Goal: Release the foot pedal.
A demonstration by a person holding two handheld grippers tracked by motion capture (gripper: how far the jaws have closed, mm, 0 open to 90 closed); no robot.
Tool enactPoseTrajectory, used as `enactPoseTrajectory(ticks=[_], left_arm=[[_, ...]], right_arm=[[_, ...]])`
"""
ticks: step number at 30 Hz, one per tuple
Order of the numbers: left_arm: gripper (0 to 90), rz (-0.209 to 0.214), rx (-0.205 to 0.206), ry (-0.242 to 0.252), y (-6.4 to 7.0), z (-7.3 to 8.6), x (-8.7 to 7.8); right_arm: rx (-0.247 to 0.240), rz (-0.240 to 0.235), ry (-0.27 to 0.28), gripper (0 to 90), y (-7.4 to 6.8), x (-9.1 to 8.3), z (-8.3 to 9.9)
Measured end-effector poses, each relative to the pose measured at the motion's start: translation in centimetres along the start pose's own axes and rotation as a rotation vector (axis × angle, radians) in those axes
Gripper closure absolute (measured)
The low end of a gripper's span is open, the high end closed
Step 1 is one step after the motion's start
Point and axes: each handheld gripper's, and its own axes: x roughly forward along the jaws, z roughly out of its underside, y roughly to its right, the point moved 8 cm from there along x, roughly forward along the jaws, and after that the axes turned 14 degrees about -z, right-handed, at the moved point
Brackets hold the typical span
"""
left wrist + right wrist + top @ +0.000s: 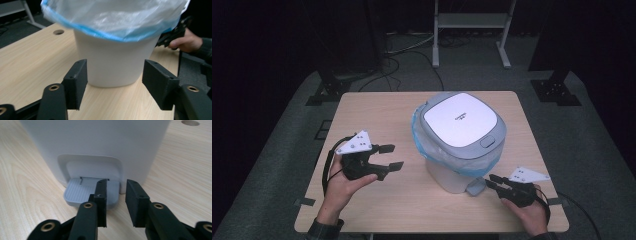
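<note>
On the right half of the wooden table (377, 107): a white pedal bin (452, 172), standing upright, long axis vertical, body tapering towards the base. Closed on top by a grey-rimmed white lid (460, 120), with a clear, blue-edged bag (421, 137) folded out over the rim and hanging down the sides. Foot pedal (476, 188) at the base, pointing towards the near right corner of the table, that is, towards the person's right hand.

Left of the bin and apart from it: left gripper (393, 156) held in the left hand (343, 186), aimed rightwards at the bin wall. Jaws wide apart, gripping nothing; bin body framed between them in the left gripper view, not touched.

At the near right edge: right gripper (491, 181) in the right hand (529, 210), aimed left at the pedal. Jaws only narrowly parted, empty. In the right gripper view, one jaw tip over the ribbed grey pedal (82, 192); contact impossible to judge. Other jaw just beside the pedal, over bare table.
</note>
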Motion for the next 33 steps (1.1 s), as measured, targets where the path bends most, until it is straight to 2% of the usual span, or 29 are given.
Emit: enactPoseTrajectory(ticks=[4,8,15,17,21,25,28,33], left_arm=[[29.9,-0.036,0.015,-0.034,-0.1,1.5,0.3],[25.5,-0.067,0.011,-0.046,-0.3,2.8,0.3],[16.1,-0.114,-0.025,-0.066,-0.8,4.6,0.0],[10.7,-0.128,-0.035,-0.080,-0.9,5.2,0.0],[9.6,-0.155,-0.050,-0.083,-1.3,6.5,0.1],[8.3,-0.170,-0.060,-0.094,-1.6,8.1,0.2],[5.9,-0.171,-0.060,-0.115,-1.7,9.3,0.4],[2.8,-0.215,-0.062,-0.161,-2.2,11.6,1.2]], right_arm=[[0.011,0.025,0.017,61.7,0.5,-0.6,-0.1],[0.018,0.044,0.023,52.7,0.8,-1.0,-0.1],[0.040,0.085,0.025,38.2,1.3,-1.3,-0.1],[0.047,0.097,0.022,34.3,1.5,-1.4,0.0],[0.061,0.136,0.008,26.9,2.1,-1.5,0.2],[0.076,0.155,0.000,21.0,2.6,-1.7,0.6],[0.092,0.164,-0.014,16.6,2.9,-1.7,1.0],[0.119,0.177,-0.044,12.6,3.7,-1.7,1.8]])
